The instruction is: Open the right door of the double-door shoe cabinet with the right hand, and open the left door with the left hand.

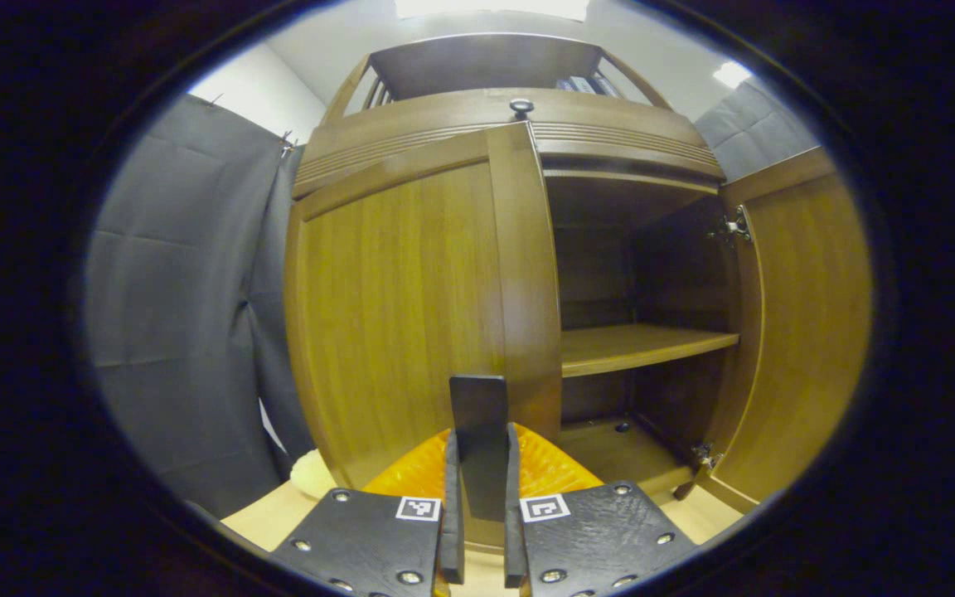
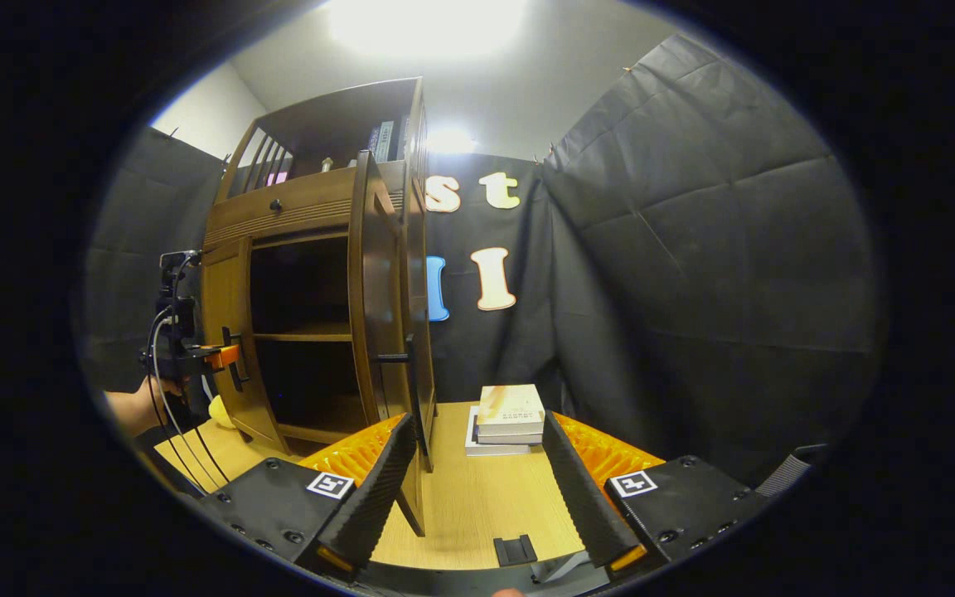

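In the left gripper view we see our left gripper (image 1: 478, 514) closed on the dark handle (image 1: 478, 419) of the left door (image 1: 411, 315), both fingers pressing its sides; the right door (image 1: 805, 323) stands wide open, and a shelf (image 1: 639, 344) shows inside the shoe cabinet (image 1: 519, 124). In the right gripper view our right gripper (image 2: 477, 485) is open and holds nothing, just beside the right door's edge; some books (image 2: 509, 414) lie on the table (image 2: 477, 506) ahead, and farther left the other gripper sits at the left door's handle.
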### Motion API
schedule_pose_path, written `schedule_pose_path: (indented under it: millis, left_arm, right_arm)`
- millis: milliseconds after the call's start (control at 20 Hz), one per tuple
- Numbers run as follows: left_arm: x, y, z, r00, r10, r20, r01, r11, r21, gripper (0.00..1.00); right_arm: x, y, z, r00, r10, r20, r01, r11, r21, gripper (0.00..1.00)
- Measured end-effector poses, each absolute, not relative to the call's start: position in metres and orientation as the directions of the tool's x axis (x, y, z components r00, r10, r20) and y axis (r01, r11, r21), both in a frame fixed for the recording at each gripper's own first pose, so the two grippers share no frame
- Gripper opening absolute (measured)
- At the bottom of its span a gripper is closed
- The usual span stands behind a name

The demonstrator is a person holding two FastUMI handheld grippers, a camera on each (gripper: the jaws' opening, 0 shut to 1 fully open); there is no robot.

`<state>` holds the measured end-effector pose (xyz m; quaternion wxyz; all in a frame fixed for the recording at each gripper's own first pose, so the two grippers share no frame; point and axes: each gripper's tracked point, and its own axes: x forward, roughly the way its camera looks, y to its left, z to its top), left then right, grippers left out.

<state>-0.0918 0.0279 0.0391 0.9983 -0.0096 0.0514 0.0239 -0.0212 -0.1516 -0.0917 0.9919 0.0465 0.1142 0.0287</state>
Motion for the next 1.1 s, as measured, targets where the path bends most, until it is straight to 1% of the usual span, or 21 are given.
schedule_pose_path:
  millis: [50, 100, 150, 350, 400, 450, 500, 550, 750, 800, 850, 900, 1100]
  left_arm:
    - [-0.1, 0.031, 0.039, 0.993, 0.054, -0.103, -0.055, 0.998, -0.012, 0.2]
    - [-0.107, 0.035, 0.039, 0.993, 0.06, -0.102, -0.061, 0.998, -0.007, 0.2]
    - [-0.115, 0.039, 0.039, 0.993, 0.064, -0.103, -0.065, 0.998, -0.004, 0.17]
    - [-0.144, 0.057, 0.041, 0.991, 0.08, -0.108, -0.079, 0.997, 0.007, 0.2]
    - [-0.151, 0.063, 0.043, 0.991, 0.081, -0.107, -0.081, 0.997, 0.009, 0.23]
    - [-0.159, 0.069, 0.043, 0.991, 0.081, -0.108, -0.08, 0.997, 0.01, 0.23]
    - [-0.165, 0.075, 0.044, 0.991, 0.08, -0.11, -0.079, 0.997, 0.01, 0.2]
    - [-0.172, 0.083, 0.043, 0.991, 0.076, -0.11, -0.075, 0.997, 0.012, 0.23]
    - [-0.19, 0.105, 0.043, 0.994, 0.052, -0.099, -0.051, 0.999, 0.007, 0.22]
    - [-0.191, 0.108, 0.043, 0.994, 0.046, -0.098, -0.046, 0.999, 0.007, 0.23]
    - [-0.194, 0.111, 0.044, 0.994, 0.043, -0.098, -0.043, 0.999, 0.008, 0.23]
    - [-0.197, 0.115, 0.044, 0.994, 0.043, -0.097, -0.042, 0.999, 0.01, 0.23]
    - [-0.209, 0.132, 0.044, 0.993, 0.059, -0.098, -0.059, 0.998, 0.009, 0.22]
  right_arm:
    - [-0.021, -0.152, -0.094, 0.971, 0.073, -0.226, -0.053, 0.994, 0.093, 0.92]
    - [-0.022, -0.151, -0.095, 0.97, 0.078, -0.229, -0.058, 0.994, 0.093, 0.96]
    - [-0.023, -0.148, -0.095, 0.97, 0.082, -0.228, -0.061, 0.993, 0.099, 0.96]
    - [-0.033, -0.132, -0.092, 0.969, 0.101, -0.225, -0.076, 0.99, 0.119, 0.96]
    - [-0.036, -0.128, -0.089, 0.97, 0.101, -0.22, -0.077, 0.99, 0.114, 0.96]
    - [-0.039, -0.125, -0.084, 0.972, 0.097, -0.212, -0.075, 0.991, 0.109, 0.96]
    - [-0.042, -0.121, -0.079, 0.975, 0.09, -0.204, -0.07, 0.992, 0.107, 0.96]
    - [-0.045, -0.116, -0.077, 0.976, 0.09, -0.197, -0.069, 0.992, 0.11, 0.96]
    - [-0.05, -0.092, -0.071, 0.976, 0.106, -0.192, -0.086, 0.99, 0.11, 0.96]
    - [-0.05, -0.086, -0.071, 0.975, 0.111, -0.193, -0.091, 0.99, 0.107, 0.96]
    - [-0.051, -0.08, -0.07, 0.974, 0.116, -0.194, -0.098, 0.99, 0.103, 0.93]
    - [-0.051, -0.074, -0.068, 0.974, 0.124, -0.192, -0.106, 0.989, 0.101, 0.96]
    - [-0.049, -0.056, -0.063, 0.972, 0.147, -0.185, -0.134, 0.988, 0.081, 0.96]
